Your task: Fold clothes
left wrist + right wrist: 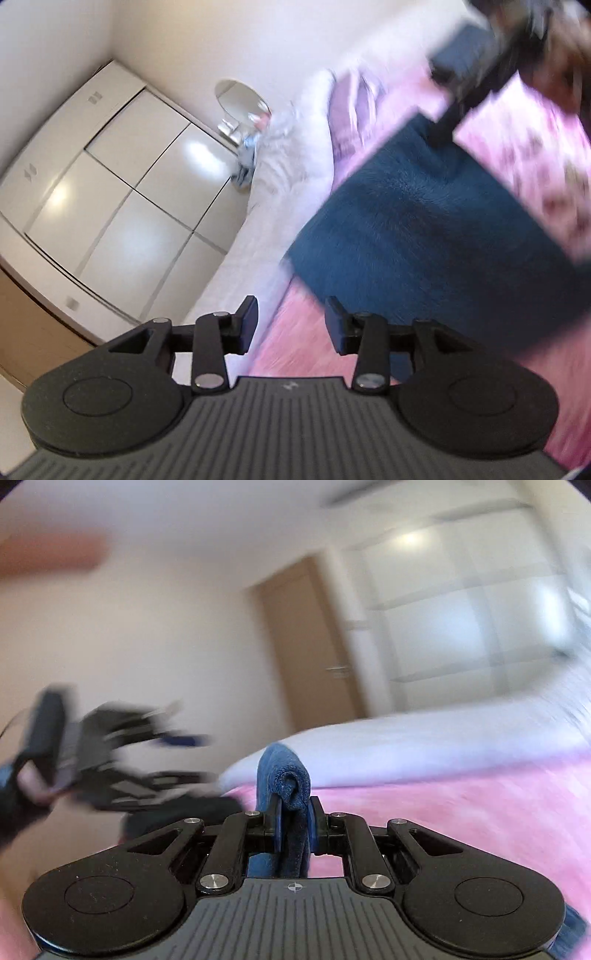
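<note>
A dark blue fleecy garment hangs spread in the air above the pink blanket of a bed. My left gripper stands open below its lower edge, with nothing between the fingers. At the top right the blurred right gripper holds the garment's upper corner. In the right wrist view my right gripper is shut on a bunched fold of the blue garment, which sticks up between the pads. The left gripper shows there as a blur at the left, jaws apart.
The bed has a pink blanket and a white sheet along its edge. A white wardrobe fills the corner, a round mirror stands by the bed, and a wooden door is closed.
</note>
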